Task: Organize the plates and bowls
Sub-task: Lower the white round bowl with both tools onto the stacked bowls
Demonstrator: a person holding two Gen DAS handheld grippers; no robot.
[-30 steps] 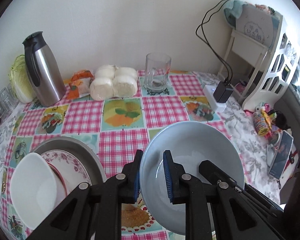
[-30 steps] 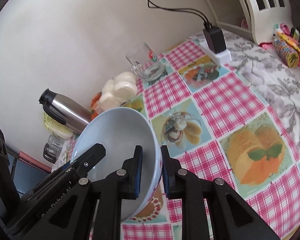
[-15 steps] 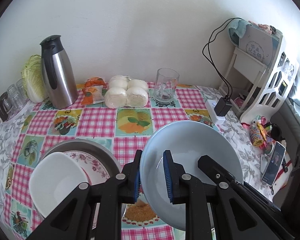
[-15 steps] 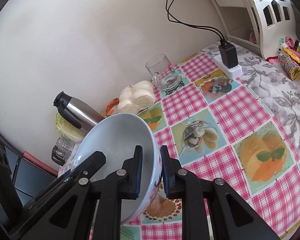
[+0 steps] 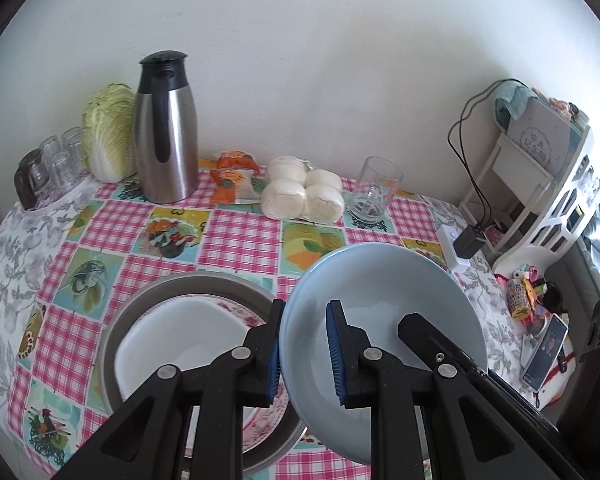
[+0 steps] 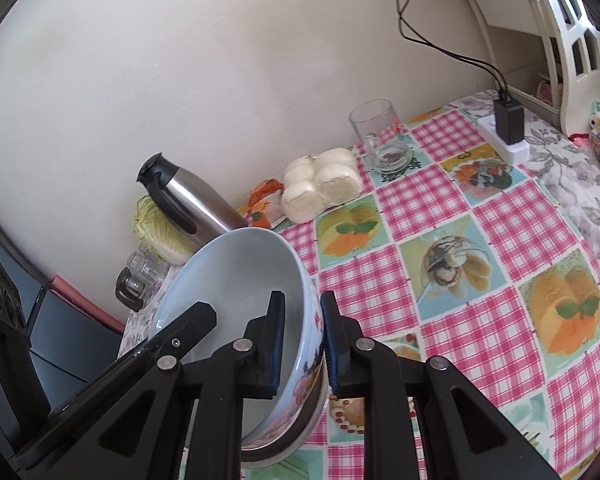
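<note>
A light blue bowl [image 5: 380,292] with a flowered outside [image 6: 306,376] hangs tilted above the table, held by both grippers. My left gripper [image 5: 302,336] is shut on its left rim, and my right gripper [image 6: 302,332] is shut on the opposite rim. Each wrist view shows the other gripper's black finger reaching into the bowl. Left of and partly under the bowl sits a stack: a white bowl [image 5: 176,344] on a floral plate [image 5: 256,320] inside a grey metal dish [image 5: 188,282].
Along the wall stand a steel thermos [image 5: 166,128], a cabbage [image 5: 108,132], small glasses [image 5: 52,164], wrapped buns [image 5: 300,196] and a glass mug [image 5: 376,192]. A power strip with charger [image 5: 460,244], a white shelf [image 5: 548,184] and a phone [image 5: 546,352] are at the right.
Both grippers have carried the blue bowl up and to the left. The stack with the white bowl now lies beside and partly beneath it.
</note>
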